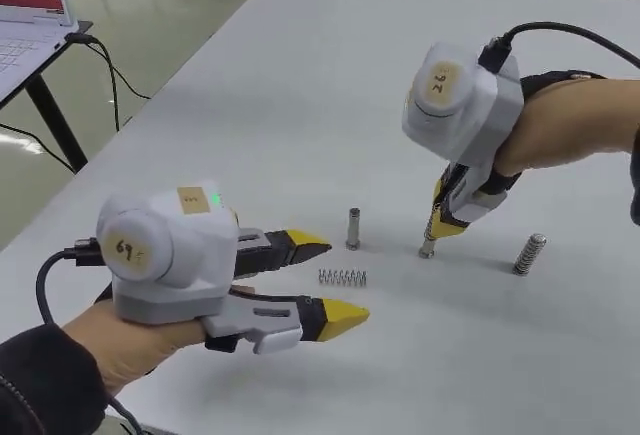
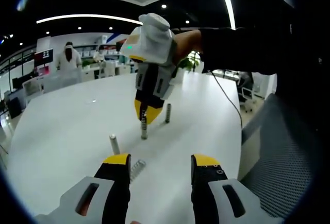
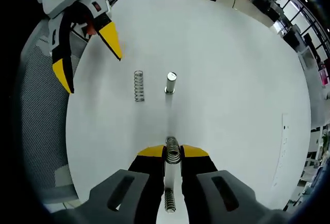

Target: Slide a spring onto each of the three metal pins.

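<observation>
My right gripper (image 1: 444, 225) points down, shut on a spring (image 3: 172, 153) that stands over a metal pin (image 1: 427, 249). The same spring and pin (image 2: 144, 129) hang under the right gripper (image 2: 146, 112) in the left gripper view. A bare pin (image 1: 353, 227) stands upright to its left, and a loose spring (image 1: 342, 277) lies flat in front of that pin. A third pin wearing a spring (image 1: 530, 253) stands tilted at the right. My left gripper (image 1: 330, 280) hovers open, its tips on either side of the loose spring (image 2: 137, 168).
The white table (image 1: 300, 85) stretches far back. A laptop (image 1: 30, 5) sits on a stand at the far left, with cables hanging below it. A person (image 2: 68, 59) stands in the background of the left gripper view.
</observation>
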Motion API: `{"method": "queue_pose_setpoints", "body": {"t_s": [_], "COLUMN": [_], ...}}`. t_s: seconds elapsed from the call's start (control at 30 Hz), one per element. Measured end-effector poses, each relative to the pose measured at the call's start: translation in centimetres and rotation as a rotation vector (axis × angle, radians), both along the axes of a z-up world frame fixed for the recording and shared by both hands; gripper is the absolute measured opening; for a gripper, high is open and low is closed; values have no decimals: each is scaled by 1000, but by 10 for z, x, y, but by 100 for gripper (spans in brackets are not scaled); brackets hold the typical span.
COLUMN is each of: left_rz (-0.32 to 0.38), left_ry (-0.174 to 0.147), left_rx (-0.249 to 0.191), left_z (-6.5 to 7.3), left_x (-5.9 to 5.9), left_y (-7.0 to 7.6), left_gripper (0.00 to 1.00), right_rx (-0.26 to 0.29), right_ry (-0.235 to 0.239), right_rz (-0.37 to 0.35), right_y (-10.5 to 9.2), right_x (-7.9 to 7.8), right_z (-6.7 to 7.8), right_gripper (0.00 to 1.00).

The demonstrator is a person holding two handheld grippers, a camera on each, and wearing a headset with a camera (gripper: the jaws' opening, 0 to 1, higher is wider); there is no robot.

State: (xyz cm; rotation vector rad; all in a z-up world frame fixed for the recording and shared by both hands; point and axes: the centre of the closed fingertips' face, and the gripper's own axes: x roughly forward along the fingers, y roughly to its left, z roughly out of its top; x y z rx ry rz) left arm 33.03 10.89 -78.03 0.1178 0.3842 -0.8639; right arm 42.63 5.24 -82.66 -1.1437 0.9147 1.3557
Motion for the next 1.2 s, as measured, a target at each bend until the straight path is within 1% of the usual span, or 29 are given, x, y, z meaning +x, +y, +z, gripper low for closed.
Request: {"method": "queue_pose_setpoints", "body": {"t_s": [0.17,0.23,0.5,0.8,1.03,1.2], "left_rz": [-2,-2,-1,-2,-4,-5], "left_ry": [3,4,7,9,11,12], "left_rx": [3,4,6,8,10,10], "left_z": [-1,-2,-3,-4,-5,-5], "left_x": [-1,-1,-1,-1,-1,-1], "left_y": [1,1,2,3,3,2], "left_gripper": [41,41,40,40,40,40], "right_rx": [-13,-19,-29,-17,-7,12], "right_ry": [-3,-4,2,8,12,3], "right_rz": [-5,-6,-14,-22,-20,-21], "right_y": [-2,-3,-3,-2,-4,-2], "right_x": [-1,1,-2,-2,-3,-2], "right_z": [-8,-14,-21,-21,-23,-17], "right_gripper": [8,8,8,9,16,18]}}
